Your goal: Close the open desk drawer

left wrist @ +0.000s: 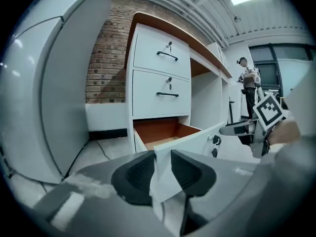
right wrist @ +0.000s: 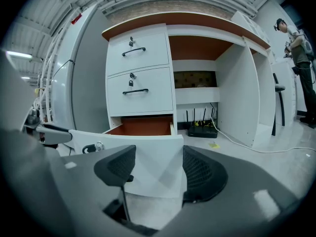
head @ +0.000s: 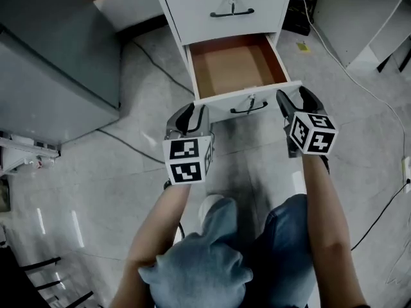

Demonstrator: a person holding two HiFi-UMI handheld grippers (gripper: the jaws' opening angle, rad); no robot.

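The bottom drawer (head: 234,66) of the desk (head: 192,8) stands pulled out, its brown inside empty. The left gripper (head: 192,115) pinches the left end of the drawer's white front (head: 221,112), jaws narrow on the panel. The right gripper (head: 297,98) is spread wide, with the front's right corner between its jaws. Whether they touch it is unclear.

Head view steeply down; gripper views low, close, toward shared drawer front (head: 225,102).

White bottom drawer (head: 234,66), pulled well out, level, brown wood-toned inside, dark bar handle (head: 249,108) on front
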